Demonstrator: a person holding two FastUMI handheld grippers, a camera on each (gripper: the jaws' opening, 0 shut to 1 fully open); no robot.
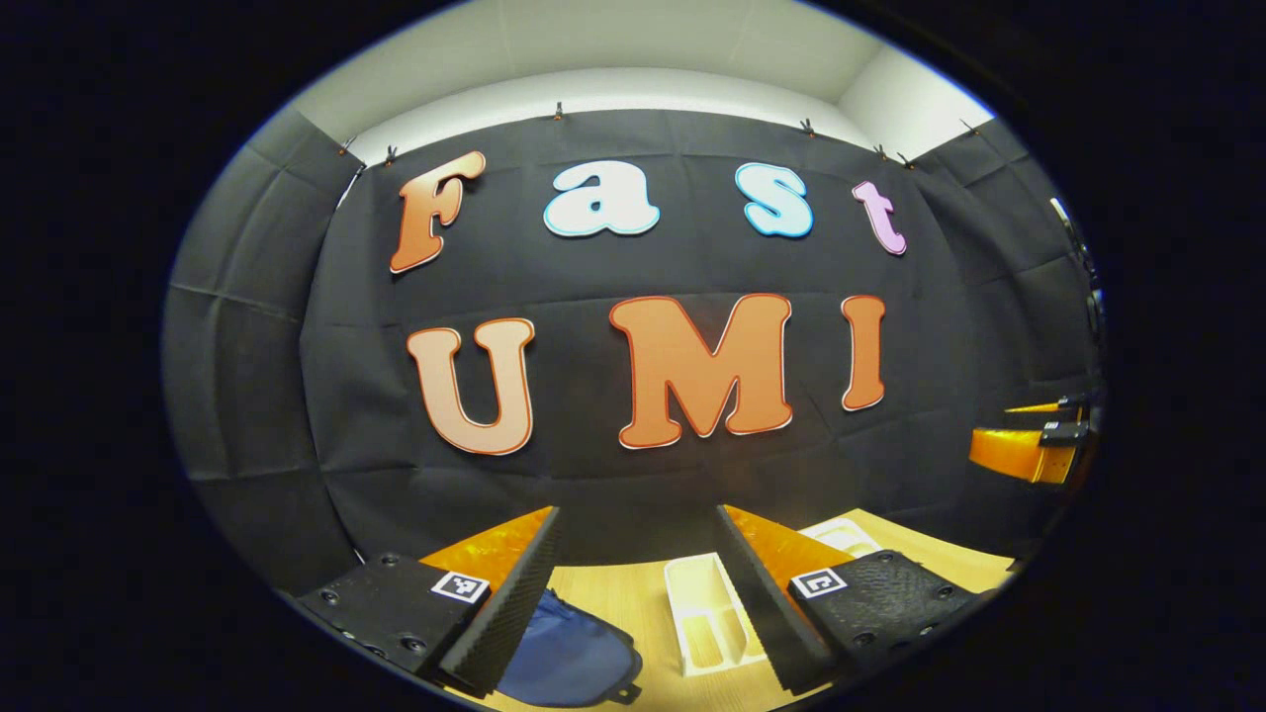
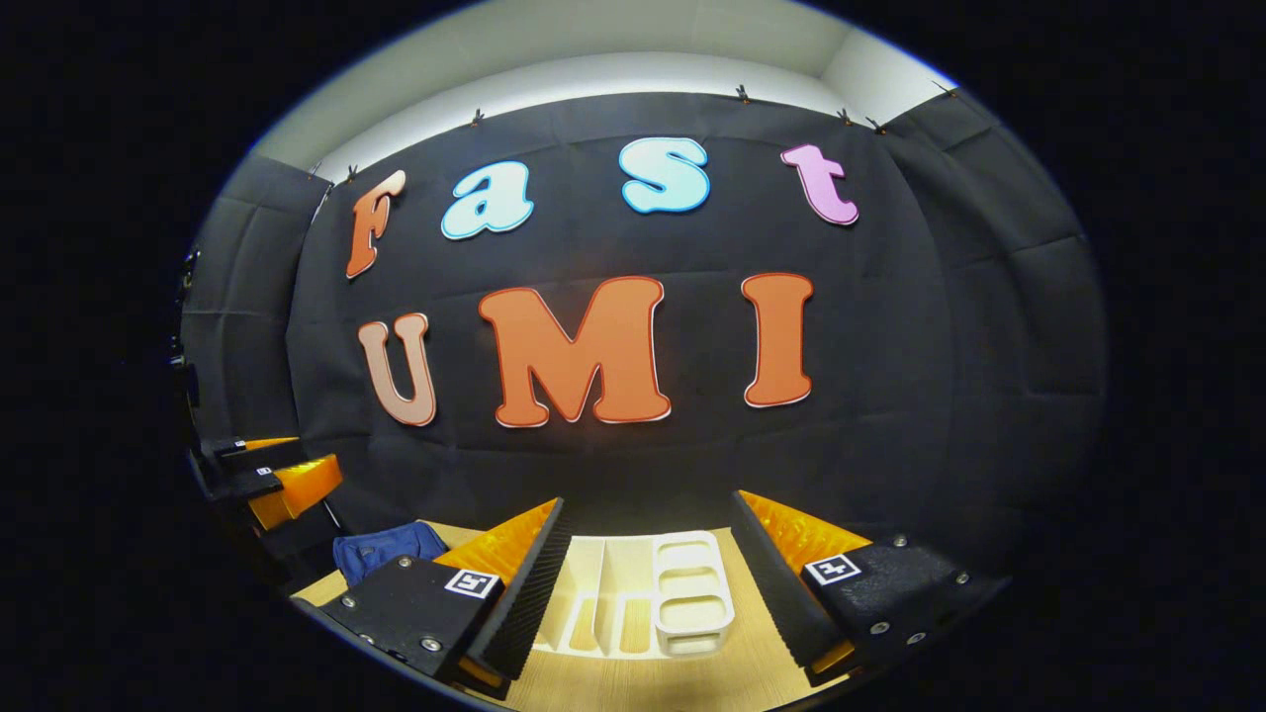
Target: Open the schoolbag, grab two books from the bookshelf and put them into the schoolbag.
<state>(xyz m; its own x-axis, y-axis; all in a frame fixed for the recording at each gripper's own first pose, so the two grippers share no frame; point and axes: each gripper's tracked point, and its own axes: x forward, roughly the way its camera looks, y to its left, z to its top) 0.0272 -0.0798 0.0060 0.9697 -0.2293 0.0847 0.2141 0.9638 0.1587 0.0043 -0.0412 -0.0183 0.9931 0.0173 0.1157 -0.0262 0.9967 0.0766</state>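
In the left gripper view my left gripper point(image 1: 638, 593) stands open above the wooden table point(image 1: 613, 593), nothing between its fingers. The blue schoolbag point(image 1: 569, 658) lies on the table below and just right of its left finger. A white bookshelf point(image 1: 707, 613) stands beyond the gap, near the right finger. In the right gripper view my right gripper point(image 2: 648, 583) is open and empty, with the white bookshelf point(image 2: 653, 593) straight ahead between its fingers. The blue schoolbag point(image 2: 386, 549) lies to the far left. The other gripper point(image 2: 272, 480) hangs at the left edge.
The black cloth wall closes off the back of the table. In the left gripper view the other gripper point(image 1: 1034, 445) hangs at the far right edge. A second white rack point(image 1: 841, 536) stands behind my right finger there.
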